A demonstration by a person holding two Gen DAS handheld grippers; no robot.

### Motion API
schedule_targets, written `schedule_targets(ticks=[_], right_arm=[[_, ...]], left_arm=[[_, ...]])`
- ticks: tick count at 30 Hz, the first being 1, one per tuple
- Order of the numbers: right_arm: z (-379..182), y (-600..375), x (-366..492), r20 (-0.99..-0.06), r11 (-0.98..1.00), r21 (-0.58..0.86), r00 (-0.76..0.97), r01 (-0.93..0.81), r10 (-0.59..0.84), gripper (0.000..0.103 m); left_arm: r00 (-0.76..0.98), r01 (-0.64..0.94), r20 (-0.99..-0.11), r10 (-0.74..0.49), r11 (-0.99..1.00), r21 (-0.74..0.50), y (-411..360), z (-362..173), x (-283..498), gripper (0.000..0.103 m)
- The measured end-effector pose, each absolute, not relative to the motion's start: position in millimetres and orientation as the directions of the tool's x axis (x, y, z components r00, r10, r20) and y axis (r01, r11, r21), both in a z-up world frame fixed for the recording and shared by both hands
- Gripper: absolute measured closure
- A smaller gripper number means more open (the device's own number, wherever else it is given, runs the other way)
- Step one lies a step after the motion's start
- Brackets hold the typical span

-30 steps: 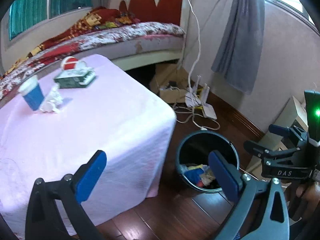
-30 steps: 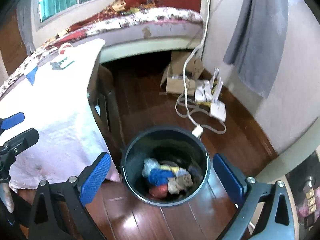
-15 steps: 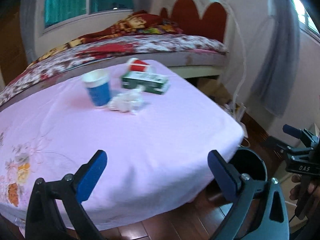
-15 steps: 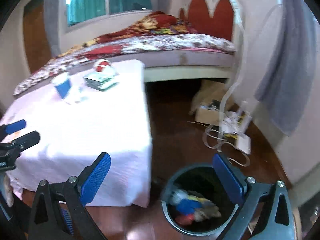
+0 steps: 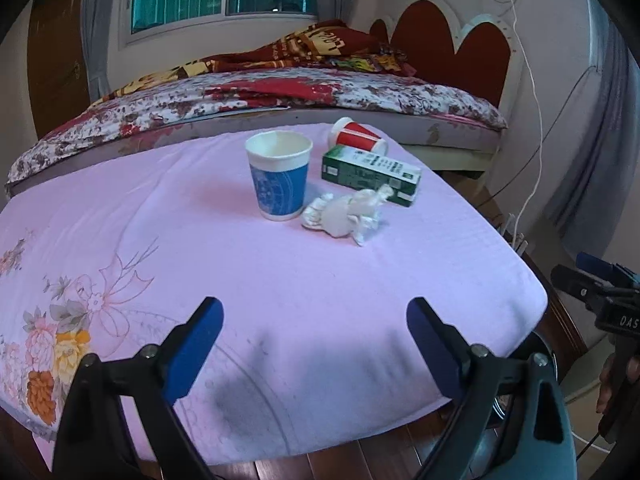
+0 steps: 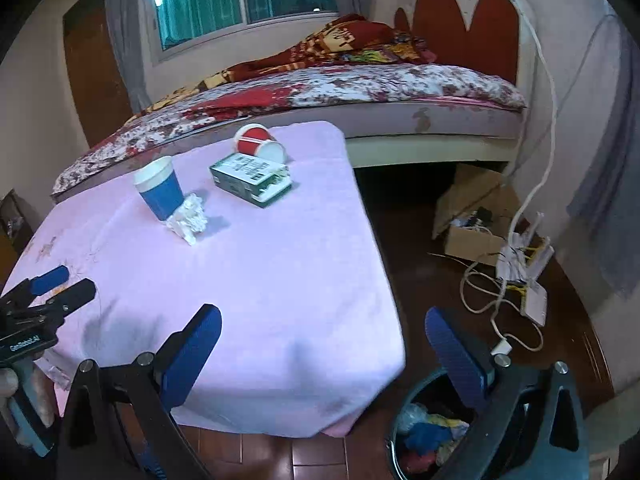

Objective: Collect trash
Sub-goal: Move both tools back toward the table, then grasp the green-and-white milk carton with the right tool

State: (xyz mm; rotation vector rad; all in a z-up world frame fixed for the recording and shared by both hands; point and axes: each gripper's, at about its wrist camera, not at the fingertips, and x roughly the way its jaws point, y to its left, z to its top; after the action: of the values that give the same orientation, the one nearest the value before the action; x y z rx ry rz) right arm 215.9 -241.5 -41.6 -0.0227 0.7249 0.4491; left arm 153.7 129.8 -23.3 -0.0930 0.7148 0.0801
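Note:
On the pink-clothed table (image 5: 360, 300) stand an upright blue paper cup (image 5: 279, 176), a crumpled white wrapper (image 5: 346, 216), a green carton (image 5: 370, 176) lying flat and a red cup (image 5: 356, 140) on its side. My left gripper (image 5: 314, 344) is open and empty over the table's near edge. My right gripper (image 6: 322, 354) is open and empty, above the table's right corner. The same items show in the right wrist view: blue cup (image 6: 160, 190), wrapper (image 6: 188, 220), carton (image 6: 252, 178), red cup (image 6: 258, 144). A black bin (image 6: 424, 436) holding trash sits on the floor under the right gripper.
A bed (image 5: 280, 92) with a floral cover lies behind the table. A cardboard box (image 6: 472, 216), white cables (image 6: 500, 320) and a router lie on the wooden floor to the right. A grey curtain (image 6: 612, 160) hangs at far right.
Both grippers swung up and left from the bin toward the table. The trash items are now centred ahead of the left gripper. Both stayed open.

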Motion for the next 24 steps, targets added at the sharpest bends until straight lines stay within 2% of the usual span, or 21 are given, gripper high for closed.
schedule_targets(ticks=[16, 24], right_arm=[[-42.4, -171.3, 316.4, -0.647, 0.83, 0.11, 0.595, -0.546, 0.477, 0.0], [-57.5, -115.0, 387.4, -0.684, 0.782, 0.09, 0.532, -0.617, 0.499, 0.0]], left_arm=[[0.728, -0.149, -0.682, 0.073, 0.987, -0.053, 156.4, -38.8, 225.5, 0.014], [0.713, -0.17, -0.697, 0.081, 0.984, -0.061, 170.3, -49.8, 249.6, 0.014]])
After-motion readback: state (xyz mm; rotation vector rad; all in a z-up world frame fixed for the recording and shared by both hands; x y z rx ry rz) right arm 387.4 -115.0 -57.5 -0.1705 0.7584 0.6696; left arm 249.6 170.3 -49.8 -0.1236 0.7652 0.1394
